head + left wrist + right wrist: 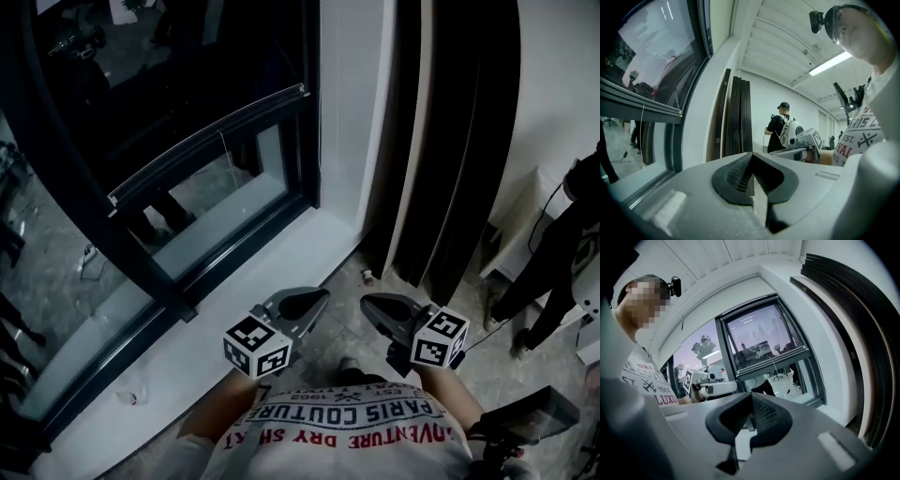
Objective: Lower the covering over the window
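Hovering near sill: left gripper, right gripper, both closed.

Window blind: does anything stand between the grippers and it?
Nothing visible does. The left gripper and right gripper, jaws shut and empty, sit close to the person's chest; only floor and the white sill lie between them and the blind's bottom rail. The dark panels lean off to the right.

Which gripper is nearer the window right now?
The left gripper: it is on the side of the window, while the right gripper is toward the dark panels.
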`<action>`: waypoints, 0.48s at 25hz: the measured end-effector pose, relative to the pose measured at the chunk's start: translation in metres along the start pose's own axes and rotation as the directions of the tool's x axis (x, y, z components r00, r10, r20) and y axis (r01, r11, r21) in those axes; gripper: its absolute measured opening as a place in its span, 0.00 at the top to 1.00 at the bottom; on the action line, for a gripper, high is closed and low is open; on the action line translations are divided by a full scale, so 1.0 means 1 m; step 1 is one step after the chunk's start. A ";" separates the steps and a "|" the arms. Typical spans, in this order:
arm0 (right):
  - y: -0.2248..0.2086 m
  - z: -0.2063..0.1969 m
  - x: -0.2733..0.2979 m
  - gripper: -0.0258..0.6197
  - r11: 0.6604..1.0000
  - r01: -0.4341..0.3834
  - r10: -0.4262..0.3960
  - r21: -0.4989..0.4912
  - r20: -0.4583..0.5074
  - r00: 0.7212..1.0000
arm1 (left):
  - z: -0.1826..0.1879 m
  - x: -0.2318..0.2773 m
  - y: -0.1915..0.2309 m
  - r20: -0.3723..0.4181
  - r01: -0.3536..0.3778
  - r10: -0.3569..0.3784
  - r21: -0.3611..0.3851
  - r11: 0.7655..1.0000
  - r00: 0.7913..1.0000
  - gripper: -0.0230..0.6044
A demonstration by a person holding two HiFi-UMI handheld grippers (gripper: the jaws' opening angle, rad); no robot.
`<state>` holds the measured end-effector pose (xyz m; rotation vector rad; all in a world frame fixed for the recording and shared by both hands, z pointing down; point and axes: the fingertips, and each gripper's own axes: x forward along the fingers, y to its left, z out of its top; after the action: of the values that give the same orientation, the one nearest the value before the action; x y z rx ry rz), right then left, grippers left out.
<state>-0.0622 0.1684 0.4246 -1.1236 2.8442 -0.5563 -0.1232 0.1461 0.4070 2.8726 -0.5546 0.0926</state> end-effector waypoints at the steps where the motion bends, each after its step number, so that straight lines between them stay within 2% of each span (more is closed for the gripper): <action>1: -0.005 0.001 0.004 0.96 1.000 -0.014 0.014 0.000 -0.005 1.000 | 0.000 0.003 0.004 0.000 -0.007 0.007 -0.002 1.000 1.000 0.96; 7: -0.058 0.020 0.029 0.96 0.999 -0.041 0.041 0.015 0.023 0.999 | 0.008 0.043 0.041 -0.012 -0.014 0.014 0.016 1.000 1.000 0.96; 12: -0.133 0.048 0.056 0.96 0.998 -0.061 0.060 0.025 0.035 0.998 | 0.021 0.094 0.096 -0.012 -0.045 0.045 0.026 0.999 0.999 0.96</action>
<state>-0.0084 0.0260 0.4307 -1.0287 2.8228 -0.5633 -0.0713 0.0205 0.4146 2.8831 -0.6206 0.1252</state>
